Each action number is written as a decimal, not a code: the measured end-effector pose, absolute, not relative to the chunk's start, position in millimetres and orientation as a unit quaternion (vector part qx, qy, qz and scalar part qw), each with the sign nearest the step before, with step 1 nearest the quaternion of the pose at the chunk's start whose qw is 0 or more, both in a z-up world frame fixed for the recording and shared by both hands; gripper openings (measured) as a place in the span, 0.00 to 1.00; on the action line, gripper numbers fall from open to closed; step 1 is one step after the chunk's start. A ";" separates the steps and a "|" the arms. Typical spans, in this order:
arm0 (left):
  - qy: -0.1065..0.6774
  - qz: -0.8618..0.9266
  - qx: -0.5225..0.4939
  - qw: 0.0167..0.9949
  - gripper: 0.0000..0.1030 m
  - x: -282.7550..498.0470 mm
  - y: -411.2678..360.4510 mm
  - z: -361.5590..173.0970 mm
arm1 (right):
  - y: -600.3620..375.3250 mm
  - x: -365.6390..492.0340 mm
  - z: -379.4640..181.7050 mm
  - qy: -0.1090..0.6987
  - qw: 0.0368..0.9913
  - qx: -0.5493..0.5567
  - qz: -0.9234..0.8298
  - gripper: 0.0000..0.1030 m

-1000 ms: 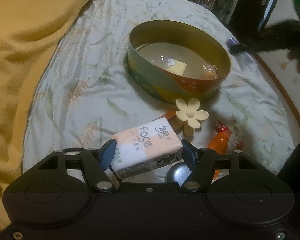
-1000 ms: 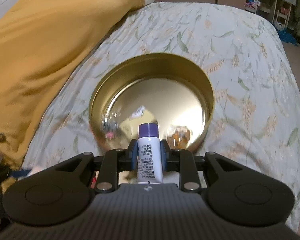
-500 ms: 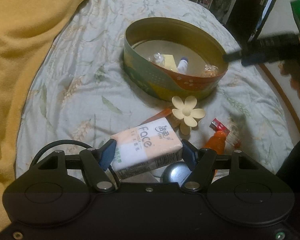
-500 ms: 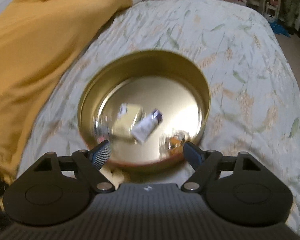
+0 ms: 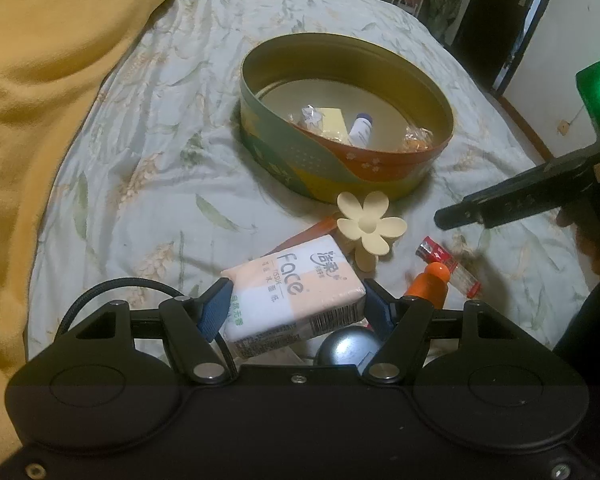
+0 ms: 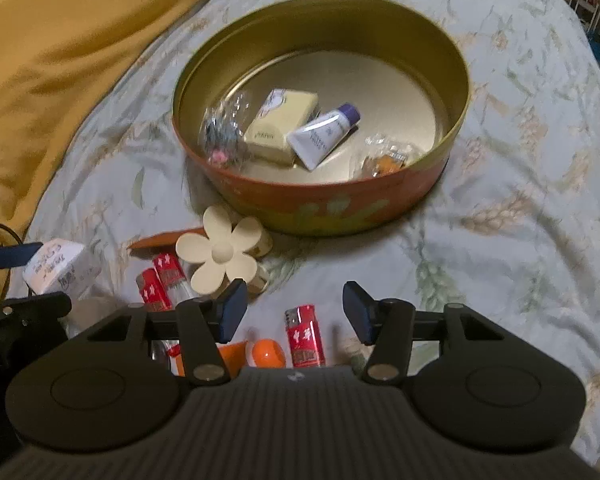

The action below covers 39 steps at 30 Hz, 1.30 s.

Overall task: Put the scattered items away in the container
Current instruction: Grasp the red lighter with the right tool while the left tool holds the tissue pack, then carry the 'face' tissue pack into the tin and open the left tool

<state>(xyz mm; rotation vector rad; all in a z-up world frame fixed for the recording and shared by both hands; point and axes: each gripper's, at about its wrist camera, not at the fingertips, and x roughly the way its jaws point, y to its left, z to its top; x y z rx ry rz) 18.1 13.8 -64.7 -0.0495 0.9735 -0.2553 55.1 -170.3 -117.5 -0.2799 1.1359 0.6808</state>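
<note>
Peach tissue pack (image 5: 296,292) clamped between left gripper (image 5: 296,310) fingers; right gripper (image 6: 294,316) fingers closing, red lighter (image 6: 305,334) lying between, untouched.

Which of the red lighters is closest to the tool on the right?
The single red lighter lying alone between the right tool's fingertips. The other two red lighters lie side by side farther left, next to the cream flower clip.

A home bedroom: floral bedspread (image 5: 148,152), yellow blanket (image 5: 40,100), door (image 5: 496,16).
</note>
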 end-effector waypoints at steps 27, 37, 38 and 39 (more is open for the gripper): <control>0.469 -0.112 -0.015 0.876 0.65 21.9 5.8 -66.0 | -173.8 55.0 -161.2 0.569 0.756 -0.151 0.286 0.25; 0.458 -0.117 -0.001 0.881 0.65 18.4 -5.6 -53.4 | -217.0 49.1 -118.9 0.546 0.779 -0.099 0.292 0.25; 0.457 -0.118 0.001 0.882 0.65 18.4 -7.2 -51.7 | -221.0 47.1 -115.8 0.544 0.781 -0.096 0.293 0.25; 0.455 -0.119 0.002 0.882 0.65 18.0 -8.5 -49.8 | -225.8 44.5 -112.7 0.541 0.783 -0.093 0.293 0.25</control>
